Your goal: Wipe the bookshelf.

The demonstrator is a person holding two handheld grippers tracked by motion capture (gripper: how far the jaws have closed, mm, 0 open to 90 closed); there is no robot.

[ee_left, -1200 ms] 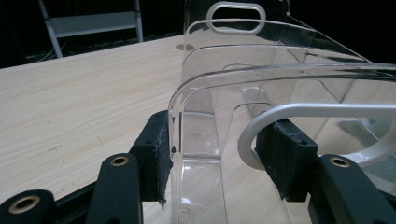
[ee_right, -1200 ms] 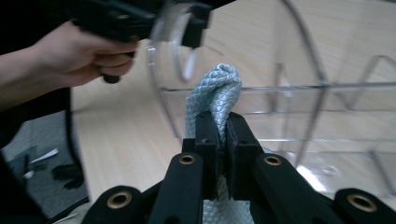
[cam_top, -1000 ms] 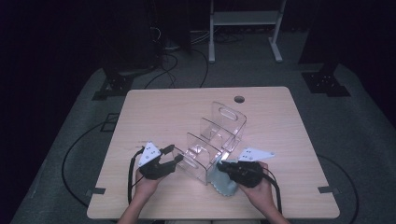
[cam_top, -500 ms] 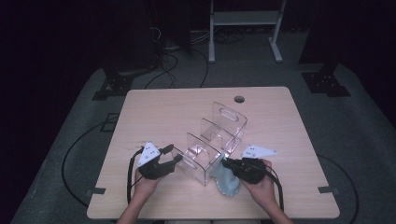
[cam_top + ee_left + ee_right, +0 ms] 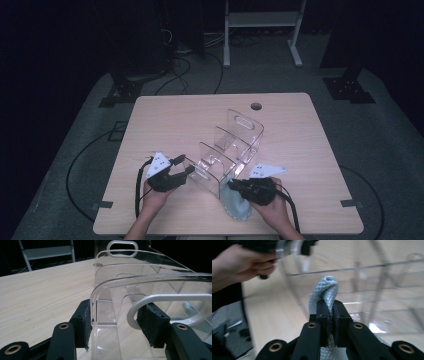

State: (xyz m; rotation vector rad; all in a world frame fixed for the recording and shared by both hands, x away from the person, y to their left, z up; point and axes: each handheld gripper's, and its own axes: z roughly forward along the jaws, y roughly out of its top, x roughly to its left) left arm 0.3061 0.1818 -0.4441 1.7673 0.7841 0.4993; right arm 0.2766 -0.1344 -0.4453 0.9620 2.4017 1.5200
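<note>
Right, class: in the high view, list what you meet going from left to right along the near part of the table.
Left tongs → clear rack → pale blue cloth → right tongs → grey plate on top of the right tongs.

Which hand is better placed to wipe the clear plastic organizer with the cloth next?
Right. The right gripper is shut on the light blue cloth beside the clear organizer; the left gripper clamps the organizer's end wall.
</note>
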